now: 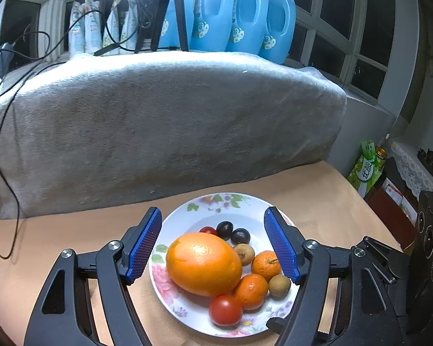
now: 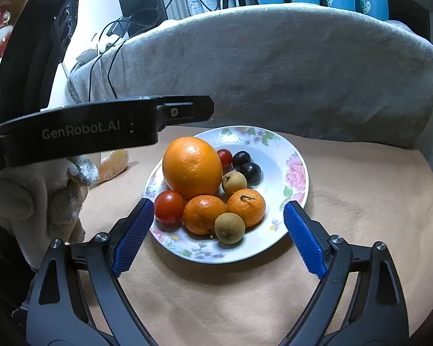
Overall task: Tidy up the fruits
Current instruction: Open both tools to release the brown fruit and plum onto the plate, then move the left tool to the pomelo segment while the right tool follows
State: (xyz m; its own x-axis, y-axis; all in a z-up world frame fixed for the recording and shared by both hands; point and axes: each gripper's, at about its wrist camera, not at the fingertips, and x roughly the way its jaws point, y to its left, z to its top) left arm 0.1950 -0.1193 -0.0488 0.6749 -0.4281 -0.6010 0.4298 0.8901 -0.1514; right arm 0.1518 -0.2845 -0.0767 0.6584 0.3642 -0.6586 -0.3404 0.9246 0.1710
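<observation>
- A floral-rimmed white plate (image 2: 296,170) sat on the tan tabletop (image 2: 360,201), close in front of a grey blanket-covered hump (image 2: 274,66).
- All the fruit lay heaped on the plate, touching one another.
- The large orange (image 2: 192,167) was smooth, glossy and oval, by far the biggest piece, at the plate's left side in the right wrist view.
- Two mandarins (image 2: 246,207) had duller, dimpled skin; one showed a dark stem stub.
- Two longans (image 2: 229,227) were tan-brown and matte.
- Two tomatoes: the bigger red one (image 2: 169,206) at the near rim, a smaller one (image 2: 225,157) behind the orange.
- Two dark grapes (image 2: 250,172) lay side by side toward the plate's far side.
- Left gripper (image 1: 213,245) hovered over the plate, blue pads spread wide either side of the orange, gripping nothing.
- Right gripper (image 2: 219,236) hung low at the plate's near edge, jaws wide apart, straddling the rim, empty.
- In the right wrist view, the left gripper's black body crossed the upper left, lettered "GenRobot.AI".
- Count: one orange, two mandarins, two longans, two tomatoes, two grapes; nine pieces.
- Four blue detergent jugs (image 1: 248,14) stood behind the blanket.
</observation>
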